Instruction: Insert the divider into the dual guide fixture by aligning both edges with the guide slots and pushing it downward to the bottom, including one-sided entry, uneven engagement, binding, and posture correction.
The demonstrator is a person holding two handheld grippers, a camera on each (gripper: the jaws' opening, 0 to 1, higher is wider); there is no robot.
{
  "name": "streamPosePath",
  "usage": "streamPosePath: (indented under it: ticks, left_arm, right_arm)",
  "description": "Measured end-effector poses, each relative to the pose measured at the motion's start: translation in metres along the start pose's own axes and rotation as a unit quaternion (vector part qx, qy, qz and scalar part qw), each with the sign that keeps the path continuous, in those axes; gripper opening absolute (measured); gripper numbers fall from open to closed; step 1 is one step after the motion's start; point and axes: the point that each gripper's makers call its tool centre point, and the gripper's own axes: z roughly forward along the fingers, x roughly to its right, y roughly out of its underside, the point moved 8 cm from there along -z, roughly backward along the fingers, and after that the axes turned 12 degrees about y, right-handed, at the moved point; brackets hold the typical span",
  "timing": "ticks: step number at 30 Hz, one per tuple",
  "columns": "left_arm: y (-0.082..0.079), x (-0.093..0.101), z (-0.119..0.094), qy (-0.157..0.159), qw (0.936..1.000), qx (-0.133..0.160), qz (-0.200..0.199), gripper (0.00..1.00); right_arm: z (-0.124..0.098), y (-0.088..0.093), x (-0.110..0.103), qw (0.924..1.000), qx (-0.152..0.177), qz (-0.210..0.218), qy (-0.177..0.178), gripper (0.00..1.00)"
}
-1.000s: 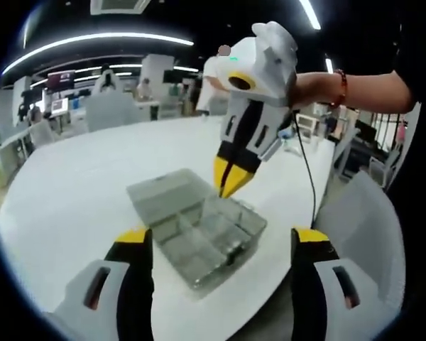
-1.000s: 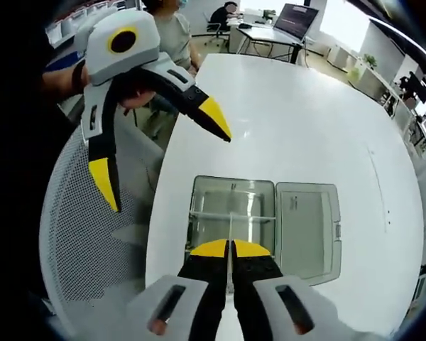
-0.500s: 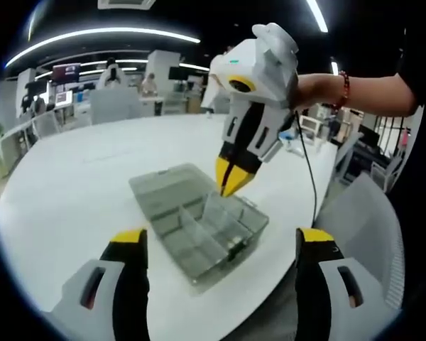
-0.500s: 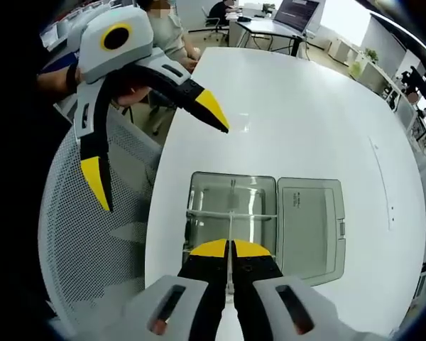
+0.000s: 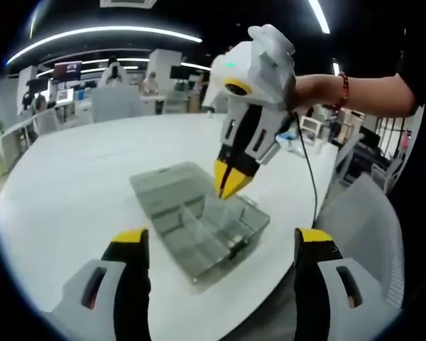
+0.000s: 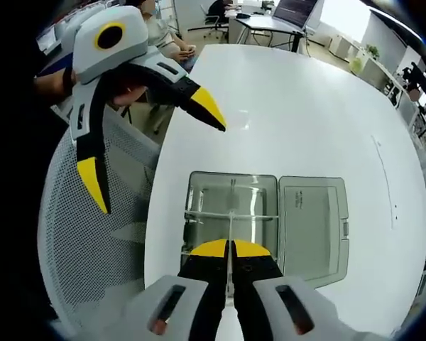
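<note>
Little has shifted since the earlier frames: the right gripper (image 5: 227,186) has stayed pinched over the box, only edging slightly, and the left gripper (image 6: 145,153) has kept its place beside it. Largest is the round white table (image 6: 305,106), bearing near its edge the clear rectangular plastic compartment box (image 6: 231,220) with its hinged lid (image 6: 311,220) lying open flat alongside. Beside the table stands a white mesh-backed chair (image 6: 92,249). The left gripper's jaws are spread wide with nothing between them. The right gripper's jaws are closed on the thin clear divider (image 6: 230,231), held on edge above the box's tray, its long axis running away from the gripper toward the cross wall. Whether both ends sit in their slots cannot be told. Judged from this, the step wants the divider kept level, both edges entered together, then pressed straight down without tilting.
</note>
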Motion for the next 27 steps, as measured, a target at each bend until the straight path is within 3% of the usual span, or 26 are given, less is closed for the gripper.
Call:
streamPosePath:
  ticks: [5, 27]
  left_arm:
    - [0.0000, -0.0010, -0.0005, -0.002, 1.0000, 0.000, -0.001, 0.82]
    - [0.0018, -0.0012, -0.0020, -0.004, 1.0000, 0.000, -0.004, 0.81]
  right_arm:
    - [0.0029, 0.0021, -0.0017, 0.9999, -0.014, -0.003, -0.002, 0.00]
    - [0.0053, 0.0066, -0.0023, 0.9998, -0.014, 0.012, -0.006, 0.00]
